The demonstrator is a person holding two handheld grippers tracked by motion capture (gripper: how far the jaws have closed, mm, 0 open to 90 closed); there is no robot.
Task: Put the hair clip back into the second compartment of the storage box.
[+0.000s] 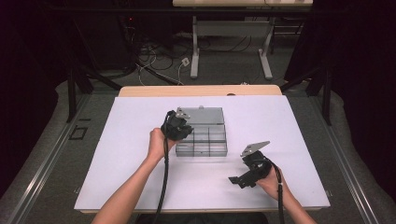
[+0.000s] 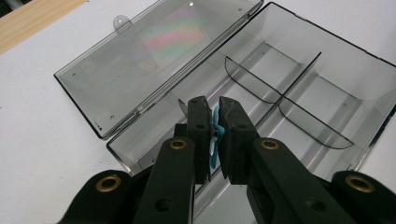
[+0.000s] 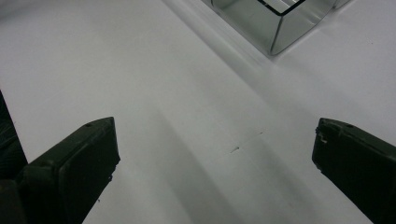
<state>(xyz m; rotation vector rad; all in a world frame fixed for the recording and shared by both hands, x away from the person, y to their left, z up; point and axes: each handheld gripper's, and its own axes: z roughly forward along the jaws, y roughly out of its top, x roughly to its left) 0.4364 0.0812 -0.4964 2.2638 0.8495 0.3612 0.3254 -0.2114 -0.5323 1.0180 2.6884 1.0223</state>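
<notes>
Your left gripper (image 2: 214, 122) hovers over the near left end of a clear grey compartment box (image 1: 201, 138) that sits at the middle of the white table (image 1: 121, 154), its jaws pinched on a small blue piece (image 2: 215, 135) that pokes out between the pads; what the piece is cannot be told, since most of it is hidden. In the left gripper view the box's lid (image 2: 154, 56) lies folded flat back on the table, and the curved dividers (image 2: 285, 98) inside split the tray into compartments, all of which look bare. Your right gripper (image 1: 239, 179) rests low near the front right of the table, well apart from the box, with its jaws spread wide over plain white surface and holding nothing. The likely trouble from here: the blue piece is gripped by a thin edge, so a tilt or a loose squeeze could let it slip and fall outside the intended compartment, or land on a divider. The box is light and unheld, so a nudge from the jaws against its wall could slide it. No brand, label or writing can be read anywhere
</notes>
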